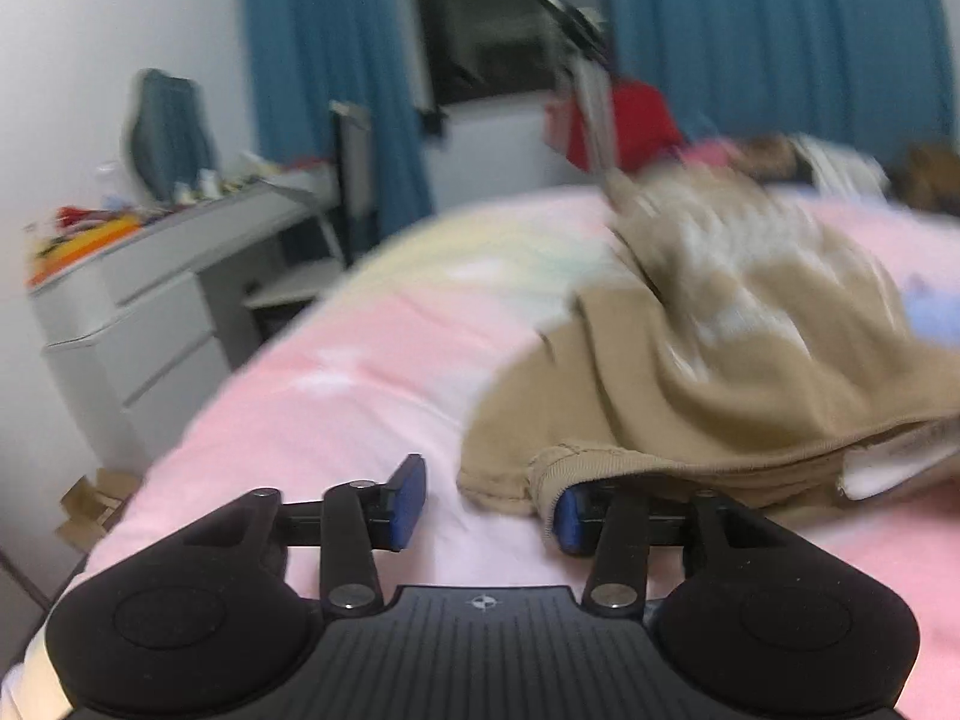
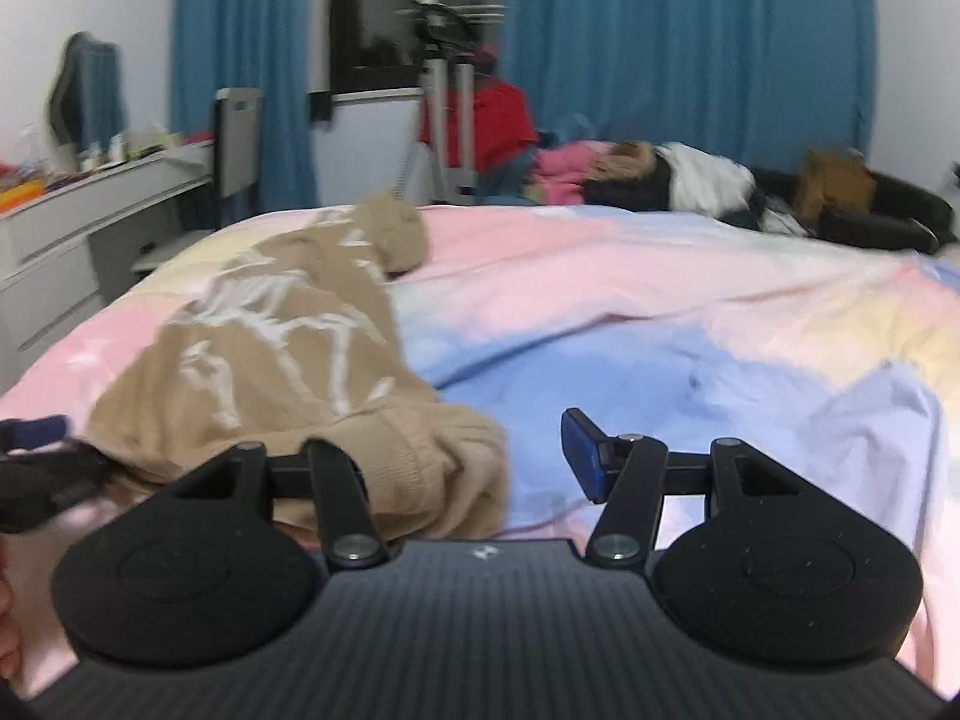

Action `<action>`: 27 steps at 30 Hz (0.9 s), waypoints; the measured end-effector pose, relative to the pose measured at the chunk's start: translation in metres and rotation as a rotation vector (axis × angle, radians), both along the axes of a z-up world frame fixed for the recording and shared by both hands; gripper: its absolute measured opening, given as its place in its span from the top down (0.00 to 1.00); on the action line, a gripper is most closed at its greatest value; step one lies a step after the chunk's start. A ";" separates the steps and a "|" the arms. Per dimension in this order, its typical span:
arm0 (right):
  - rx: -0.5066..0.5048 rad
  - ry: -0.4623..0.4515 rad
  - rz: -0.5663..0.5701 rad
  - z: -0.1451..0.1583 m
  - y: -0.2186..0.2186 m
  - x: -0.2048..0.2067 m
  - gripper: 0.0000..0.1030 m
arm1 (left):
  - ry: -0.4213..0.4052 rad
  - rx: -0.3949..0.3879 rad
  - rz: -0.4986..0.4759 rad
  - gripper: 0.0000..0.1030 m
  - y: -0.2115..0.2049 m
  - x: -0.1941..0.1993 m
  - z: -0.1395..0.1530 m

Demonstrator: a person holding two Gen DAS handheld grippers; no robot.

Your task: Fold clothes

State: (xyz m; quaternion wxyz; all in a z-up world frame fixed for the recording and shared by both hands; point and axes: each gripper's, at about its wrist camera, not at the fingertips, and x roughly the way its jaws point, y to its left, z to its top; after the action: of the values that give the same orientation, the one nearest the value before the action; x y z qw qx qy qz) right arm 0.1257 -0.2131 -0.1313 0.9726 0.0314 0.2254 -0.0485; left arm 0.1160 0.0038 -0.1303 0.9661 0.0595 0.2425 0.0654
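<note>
- Tan sweater [image 2: 282, 348] lies crumpled on the pastel bed [image 2: 660, 324], long axis running away from both grippers.
- Left gripper [image 1: 489, 504] jaws spread at its hem, right gripper [image 2: 480, 456] likewise.

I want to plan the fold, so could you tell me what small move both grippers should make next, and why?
Probably close both on the hem. The left gripper is open, with the tan sweater's ribbed edge draped over one of its fingers. The right gripper is also open, and one of its fingers is hidden in the cloth. Neither grips the sweater yet, so it cannot be lifted off the bedspread.
</note>
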 end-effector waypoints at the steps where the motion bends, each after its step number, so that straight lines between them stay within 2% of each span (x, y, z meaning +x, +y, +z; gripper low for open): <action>1: 0.027 -0.027 -0.029 0.001 -0.004 0.000 0.45 | -0.031 -0.026 0.010 0.70 0.003 -0.001 0.004; 2: 0.054 -0.053 -0.059 0.003 -0.009 0.001 0.45 | -0.077 -0.058 0.004 0.82 0.004 -0.004 0.011; 4: 0.073 -0.124 -0.107 0.011 -0.011 -0.001 0.45 | -0.193 -0.097 -0.010 0.93 0.001 -0.015 0.033; 5: 0.069 -0.171 -0.131 0.021 -0.010 -0.004 0.45 | -0.263 -0.094 -0.013 0.96 -0.003 -0.022 0.049; 8: 0.067 -0.317 -0.187 0.058 -0.009 -0.016 0.45 | -0.439 -0.109 -0.029 0.96 -0.011 -0.041 0.098; 11: 0.082 -0.449 -0.214 0.110 -0.012 -0.030 0.44 | -0.499 -0.195 -0.048 0.97 -0.011 -0.046 0.160; 13: 0.072 -0.527 -0.217 0.153 -0.011 -0.040 0.44 | -0.565 -0.212 -0.051 0.97 -0.012 -0.052 0.205; 17: 0.050 -0.662 -0.215 0.240 -0.014 -0.064 0.44 | -0.702 -0.212 -0.086 0.97 -0.016 -0.073 0.308; 21: 0.045 -0.768 -0.200 0.326 -0.023 -0.098 0.43 | -0.751 -0.218 -0.152 0.97 -0.019 -0.098 0.413; 27: -0.003 -0.967 -0.166 0.434 -0.027 -0.165 0.37 | -0.891 -0.113 -0.175 0.96 -0.030 -0.148 0.533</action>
State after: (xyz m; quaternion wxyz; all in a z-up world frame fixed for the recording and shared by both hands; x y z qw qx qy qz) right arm -0.0389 -0.2400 0.3027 0.9587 0.0668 -0.2555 -0.1060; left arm -0.0316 -0.0260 0.4023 0.9798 -0.0071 -0.1994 -0.0108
